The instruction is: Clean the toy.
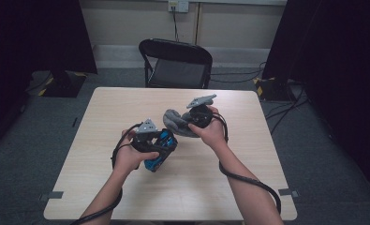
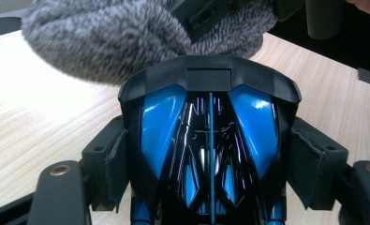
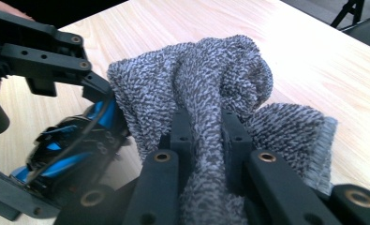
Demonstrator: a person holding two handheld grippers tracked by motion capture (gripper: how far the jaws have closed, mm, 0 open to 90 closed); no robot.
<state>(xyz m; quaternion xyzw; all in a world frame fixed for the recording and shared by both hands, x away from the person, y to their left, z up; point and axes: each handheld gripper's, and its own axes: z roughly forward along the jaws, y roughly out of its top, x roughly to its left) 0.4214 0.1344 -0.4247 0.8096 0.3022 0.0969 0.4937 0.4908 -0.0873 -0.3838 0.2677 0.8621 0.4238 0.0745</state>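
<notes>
Grey cloth (image 3: 206, 89): a fuzzy, knitted grey piece – pinched in a fold between the jaws of the right tool (image 3: 205, 140); the rest is bunched beyond the jaw tips and hangs toward the table (image 1: 126, 108).
Right tool: jaws drawn nearly together, clamped on the grey cloth; in the high view it (image 1: 192, 121) is held above the middle of the table, its grey three-cornered plate on top.
Blue and black toy car (image 2: 210, 140): glossy, with blue panels on a black body – held between the pads of the left tool (image 2: 210, 161), its black end pointed away from the camera in the left gripper view.
Left tool: jaws spread wide and closed on the sides of the blue and black toy car; in the high view it (image 1: 160, 146) is seen left of the right tool, lifted over the table.
Relation of the two things: the grey cloth is seen just beyond the car's far end in the left gripper view; whether they touch cannot be told. In the right gripper view the car (image 3: 75, 145) lies just beside the cloth's left edge.
Hands: the left hand (image 1: 131, 157) is wrapped round the left tool, the right hand (image 1: 213, 133) round the right tool; a black cable (image 1: 248, 180) trails along the right forearm.
Table: pale wood grain, seen beneath both things.
Black folding chair (image 1: 175, 63): stands at the far side of the table.
</notes>
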